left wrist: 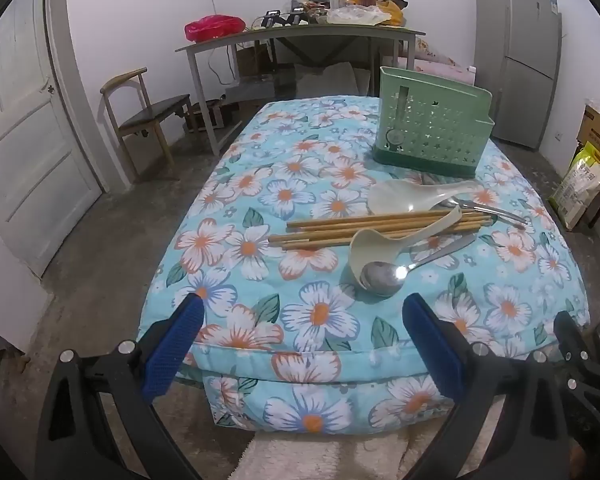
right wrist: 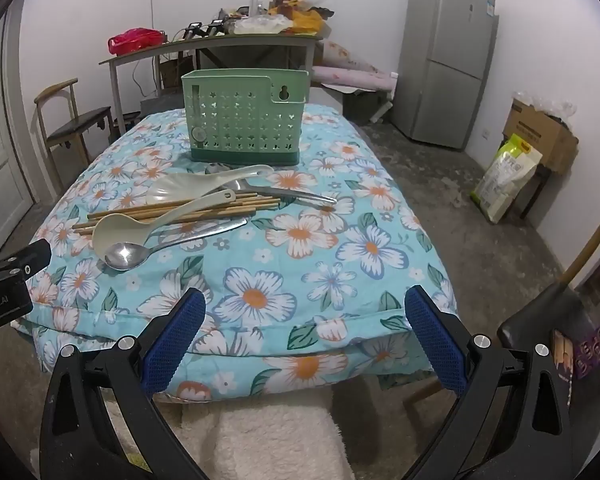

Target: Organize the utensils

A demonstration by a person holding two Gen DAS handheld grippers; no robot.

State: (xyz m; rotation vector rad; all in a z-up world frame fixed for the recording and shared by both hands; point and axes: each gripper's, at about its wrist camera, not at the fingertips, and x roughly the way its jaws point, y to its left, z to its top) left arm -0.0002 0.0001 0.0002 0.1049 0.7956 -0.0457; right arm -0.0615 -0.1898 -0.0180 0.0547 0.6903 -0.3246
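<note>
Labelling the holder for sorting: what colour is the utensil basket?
Light green utensil basket with a darker green base; clearest in the right wrist view.

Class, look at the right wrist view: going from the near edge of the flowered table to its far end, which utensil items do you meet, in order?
Metal spoon → cream ladle → bamboo chopsticks → white rice paddle → green utensil holder.
</note>
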